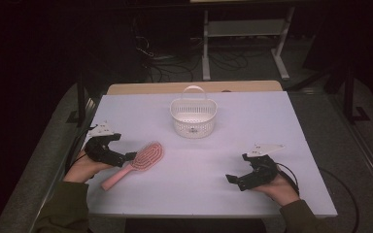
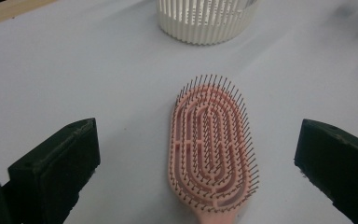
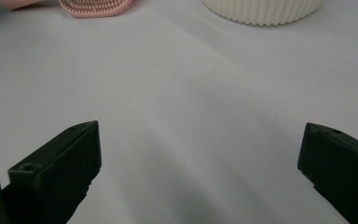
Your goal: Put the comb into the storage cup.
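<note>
Left gripper lined up on the pink hairbrush, nothing grasped yet.

The hairbrush lies flat on the table, bristles up, near the left front edge, its handle pointing toward the person. The left gripper has its jaws spread wide on both sides of the handle, where it meets the brush head, not touching it. The right gripper rests well apart on the right, its jaws also released and empty. I think the main risk is the grip place: the handle is thin and smooth, so if the jaws close where it widens into the head, the brush can rotate or slip out. The long brush may also catch the rim of the white basket.
</note>
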Demonstrator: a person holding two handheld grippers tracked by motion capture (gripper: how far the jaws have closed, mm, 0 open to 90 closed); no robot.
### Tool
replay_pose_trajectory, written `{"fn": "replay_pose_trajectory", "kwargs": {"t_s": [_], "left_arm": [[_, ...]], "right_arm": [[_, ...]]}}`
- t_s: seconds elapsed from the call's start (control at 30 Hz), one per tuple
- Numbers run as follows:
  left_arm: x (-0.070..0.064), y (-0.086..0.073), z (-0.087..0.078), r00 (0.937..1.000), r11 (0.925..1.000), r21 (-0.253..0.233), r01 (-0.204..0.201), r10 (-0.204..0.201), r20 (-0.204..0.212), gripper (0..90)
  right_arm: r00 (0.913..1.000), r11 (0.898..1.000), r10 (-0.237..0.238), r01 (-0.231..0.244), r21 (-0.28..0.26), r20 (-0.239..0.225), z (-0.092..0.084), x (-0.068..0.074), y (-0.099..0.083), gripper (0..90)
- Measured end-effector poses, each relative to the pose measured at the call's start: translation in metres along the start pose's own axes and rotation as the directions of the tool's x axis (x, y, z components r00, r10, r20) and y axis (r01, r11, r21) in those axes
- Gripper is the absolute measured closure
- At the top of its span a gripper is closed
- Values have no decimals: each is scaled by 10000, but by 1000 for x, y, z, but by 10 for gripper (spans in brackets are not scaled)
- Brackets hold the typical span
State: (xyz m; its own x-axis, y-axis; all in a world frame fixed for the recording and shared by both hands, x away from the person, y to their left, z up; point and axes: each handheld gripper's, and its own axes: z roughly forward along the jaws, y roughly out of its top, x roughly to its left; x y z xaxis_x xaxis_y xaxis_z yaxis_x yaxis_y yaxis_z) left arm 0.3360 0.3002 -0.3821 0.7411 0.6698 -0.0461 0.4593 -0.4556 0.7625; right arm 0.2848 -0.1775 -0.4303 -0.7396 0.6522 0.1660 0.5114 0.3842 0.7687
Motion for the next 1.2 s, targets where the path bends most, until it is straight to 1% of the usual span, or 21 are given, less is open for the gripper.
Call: {"fn": "replay_pose_trajectory", "kwargs": {"t_s": [0.43,0.53,0.73,1.07,1.2], "left_arm": [[-2,-5,2,9999,9976,699,-26,34,-102,0],[-2,-6,2,9998,9962,856,-133,144,-117,0],[-3,-8,3,9998,9944,1050,-122,135,-112,0],[-4,-11,5,9998,9889,1485,-92,113,-133,0],[-4,-12,6,9998,9850,1717,-151,177,-135,0]], "right_arm": [[10000,10000,13,-13,11,-1,0,0,0,0],[10000,10000,20,-20,5,7,0,0,0,0],[10000,10000,17,-17,11,4,0,0,0,0],[10000,10000,16,-16,30,-12,0,0,0,0],[10000,10000,7,-7,25,-11,0,0,0,0]]}}
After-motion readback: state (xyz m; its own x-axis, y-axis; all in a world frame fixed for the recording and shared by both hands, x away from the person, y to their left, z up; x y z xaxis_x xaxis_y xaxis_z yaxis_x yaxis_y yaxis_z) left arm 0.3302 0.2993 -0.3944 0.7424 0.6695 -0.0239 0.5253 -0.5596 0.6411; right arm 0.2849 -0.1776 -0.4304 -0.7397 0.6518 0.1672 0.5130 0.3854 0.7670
